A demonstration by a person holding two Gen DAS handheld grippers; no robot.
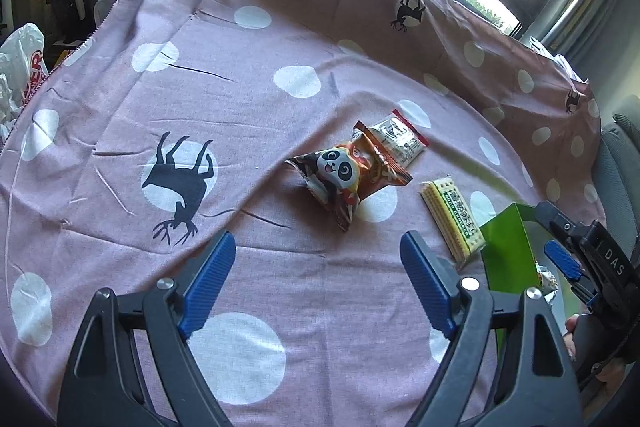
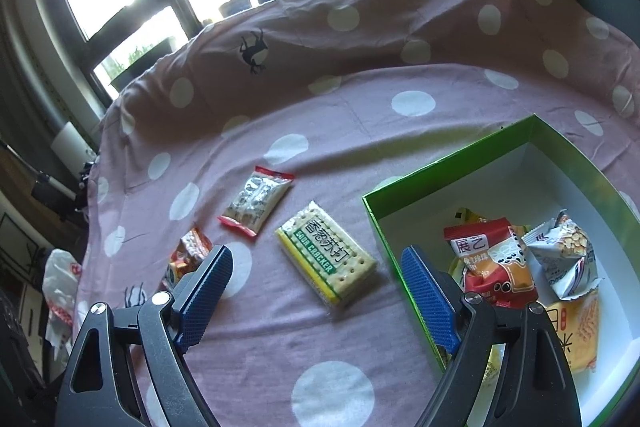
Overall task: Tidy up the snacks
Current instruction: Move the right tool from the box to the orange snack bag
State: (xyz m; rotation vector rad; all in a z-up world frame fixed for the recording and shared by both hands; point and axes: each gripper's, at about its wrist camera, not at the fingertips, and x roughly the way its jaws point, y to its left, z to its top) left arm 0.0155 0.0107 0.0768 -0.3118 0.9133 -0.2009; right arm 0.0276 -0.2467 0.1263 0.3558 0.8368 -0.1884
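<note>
Cracker pack (image 2: 326, 255) flat on the cloth (image 2: 280, 347), at nine o'clock of the green box (image 2: 452, 163) — just beside it. Panda bag (image 1: 346, 179) and red-edged packet (image 1: 400, 139) lying farther out, touching. Left gripper (image 1: 316, 267) and right gripper (image 2: 316, 279) spread wide, holding nothing.

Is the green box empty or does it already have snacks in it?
Partly filled. The right wrist view shows the green box open-topped, with several snack packets piled at one end and bare white floor elsewhere.
</note>
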